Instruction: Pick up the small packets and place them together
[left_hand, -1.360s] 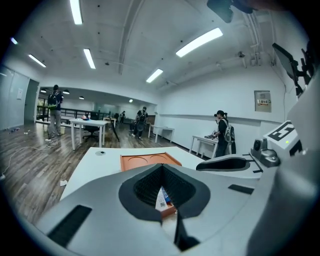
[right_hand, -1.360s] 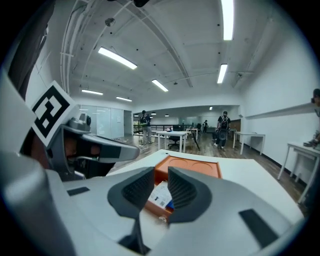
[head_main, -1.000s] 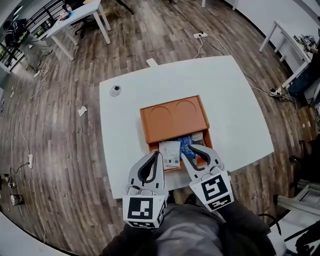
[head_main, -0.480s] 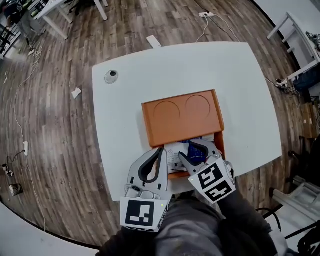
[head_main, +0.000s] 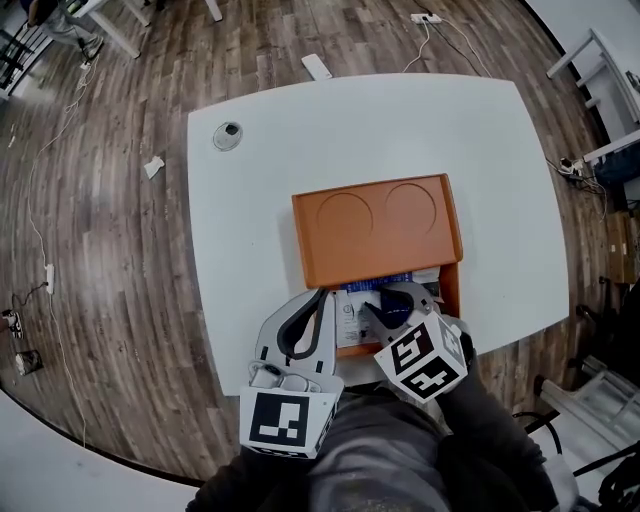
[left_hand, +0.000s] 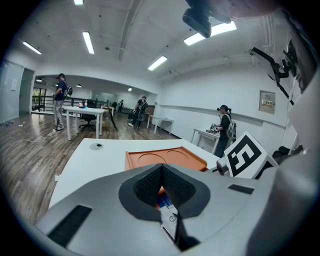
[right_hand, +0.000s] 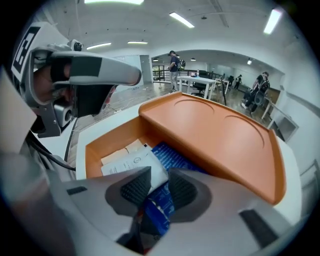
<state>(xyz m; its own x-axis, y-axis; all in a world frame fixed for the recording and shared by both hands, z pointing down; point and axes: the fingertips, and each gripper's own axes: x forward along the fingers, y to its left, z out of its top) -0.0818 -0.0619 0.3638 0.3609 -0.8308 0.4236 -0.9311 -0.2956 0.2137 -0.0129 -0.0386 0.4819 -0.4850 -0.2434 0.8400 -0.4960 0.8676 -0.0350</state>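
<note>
An orange box (head_main: 380, 225) lies on the white table (head_main: 250, 220), its lid covering the far part. In the uncovered near end lie a white packet (head_main: 352, 318) and a blue packet (head_main: 378, 283). My right gripper (head_main: 390, 300) points steeply down into that end. In the right gripper view a blue packet (right_hand: 160, 202) shows in the gap of the right gripper (right_hand: 159, 182), whose jaws have just been closing and do not visibly pinch it; the white packet (right_hand: 130, 162) lies just left. My left gripper (head_main: 322, 293) hovers at the box's near left corner, tips together, empty.
A small round object (head_main: 228, 133) sits near the table's far left corner, and a white block (head_main: 317, 66) lies on the floor beyond the far edge. The table's near edge runs just under both grippers. People and desks stand far off in the room.
My right gripper has sunk and tipped down into the open end of the box, over the packets. The left gripper has edged slightly nearer the box.
</note>
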